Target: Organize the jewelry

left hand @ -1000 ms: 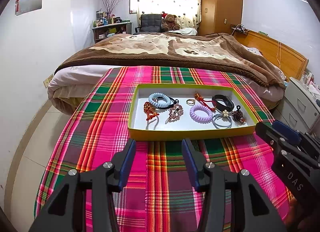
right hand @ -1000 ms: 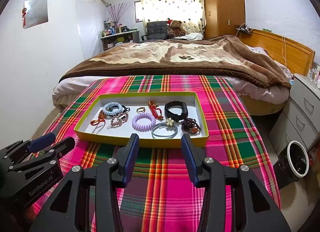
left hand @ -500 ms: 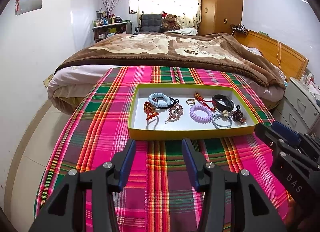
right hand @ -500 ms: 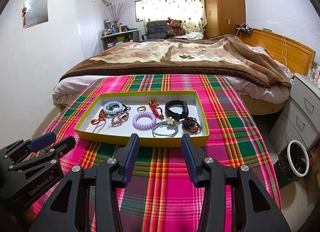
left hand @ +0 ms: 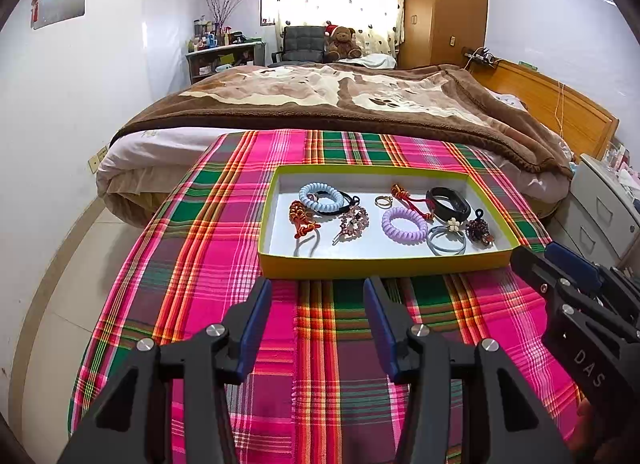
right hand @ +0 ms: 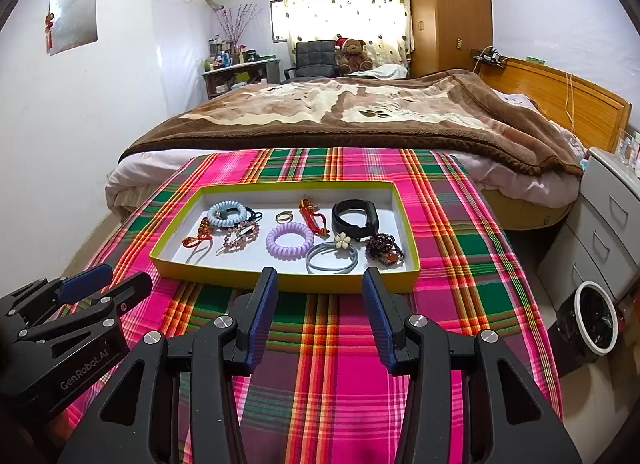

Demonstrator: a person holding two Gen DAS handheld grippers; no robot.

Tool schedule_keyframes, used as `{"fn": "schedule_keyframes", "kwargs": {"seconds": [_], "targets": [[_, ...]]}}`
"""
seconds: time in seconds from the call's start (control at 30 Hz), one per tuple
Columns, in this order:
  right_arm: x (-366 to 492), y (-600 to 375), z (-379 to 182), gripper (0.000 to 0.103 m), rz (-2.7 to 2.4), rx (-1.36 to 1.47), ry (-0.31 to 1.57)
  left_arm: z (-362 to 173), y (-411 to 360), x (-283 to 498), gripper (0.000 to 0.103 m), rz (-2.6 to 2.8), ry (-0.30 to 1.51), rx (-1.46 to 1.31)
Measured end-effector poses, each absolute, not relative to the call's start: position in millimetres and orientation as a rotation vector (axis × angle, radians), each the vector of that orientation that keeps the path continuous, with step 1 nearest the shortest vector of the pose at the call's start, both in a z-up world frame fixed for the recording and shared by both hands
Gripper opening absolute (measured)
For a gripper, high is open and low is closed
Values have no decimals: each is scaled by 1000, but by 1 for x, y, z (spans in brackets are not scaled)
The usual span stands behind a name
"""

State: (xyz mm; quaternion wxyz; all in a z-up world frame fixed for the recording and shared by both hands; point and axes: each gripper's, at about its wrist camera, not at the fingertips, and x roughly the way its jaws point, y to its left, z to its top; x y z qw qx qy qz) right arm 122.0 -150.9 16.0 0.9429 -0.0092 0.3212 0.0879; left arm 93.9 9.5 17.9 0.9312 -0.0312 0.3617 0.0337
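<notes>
Nearest to us, the left gripper (left hand: 316, 300) and the right gripper (right hand: 320, 290) hover side by side over the worktop, each with its jaws wide and nothing between the ribbed blue pads. A broad strip of bare plaid cloth (right hand: 344, 348) (woven, pink, green and orange) lies under both, leaving open room on the near side. In the left wrist view the right gripper's black body juts in at the right edge; in the right wrist view the left gripper sits low at the left.

Just past the fingertips stands the shallow tray (right hand: 280, 282), yellow-walled cardboard with a white floor, its near wall running across both views. Open cloth flanks it on either side. Inside we see the jewelry spread loosely: a lilac spiral hair tie (right hand: 290, 241) near the middle, a pale blue spiral hair tie (right hand: 227, 214) at the back left, a small gold ring (right hand: 283, 217), a glossy black band (right hand: 355, 218), a grey hoop with a cream flower (right hand: 332, 258), a dark beaded cluster (right hand: 384, 250), a red knotted cord (right hand: 314, 216) and a beaded clip (right hand: 240, 238).

Beyond the worktop's far edge lies the bed (right hand: 360, 112) under a plush brown blanket, with a wooden wardrobe (right hand: 450, 8) behind.
</notes>
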Motion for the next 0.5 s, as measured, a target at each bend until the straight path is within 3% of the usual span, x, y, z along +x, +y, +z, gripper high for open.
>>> {"fn": "schedule_keyframes", "kwargs": {"seconds": [0.5], "targets": [[123,-151,14,44,178,-17,658,17,10,94,50,67,749,-73]]}}
